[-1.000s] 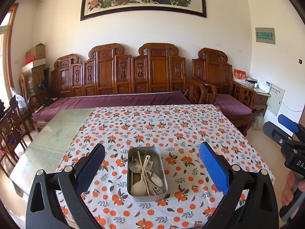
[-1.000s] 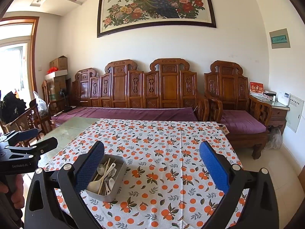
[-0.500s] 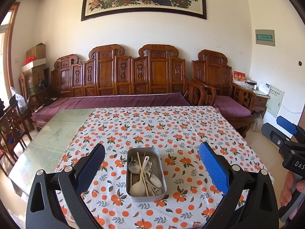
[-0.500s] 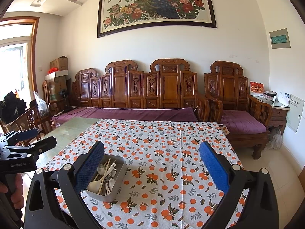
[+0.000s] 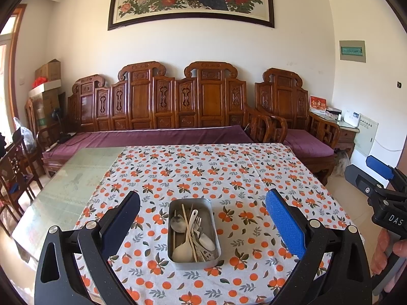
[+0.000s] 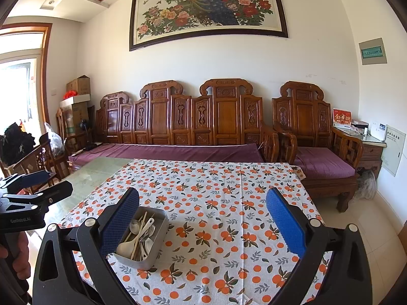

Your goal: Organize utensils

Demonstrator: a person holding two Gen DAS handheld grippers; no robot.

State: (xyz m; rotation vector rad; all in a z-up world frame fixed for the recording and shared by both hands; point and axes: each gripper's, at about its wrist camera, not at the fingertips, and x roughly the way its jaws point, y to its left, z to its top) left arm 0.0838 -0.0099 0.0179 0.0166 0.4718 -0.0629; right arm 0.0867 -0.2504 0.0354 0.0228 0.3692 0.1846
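All the utensils (image 5: 192,233) in view lie jumbled in one metal tin (image 5: 212,228) on the counter (image 5: 229,167); gathered, not sorted, which fits either end of the job. Left gripper (image 5: 202,218) and right gripper (image 6: 202,218) hover, fingers spread wide, holding nothing.

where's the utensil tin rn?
The utensil tin sits on the tablecloth near its front edge, centred in the left wrist view, lower left in the right wrist view.
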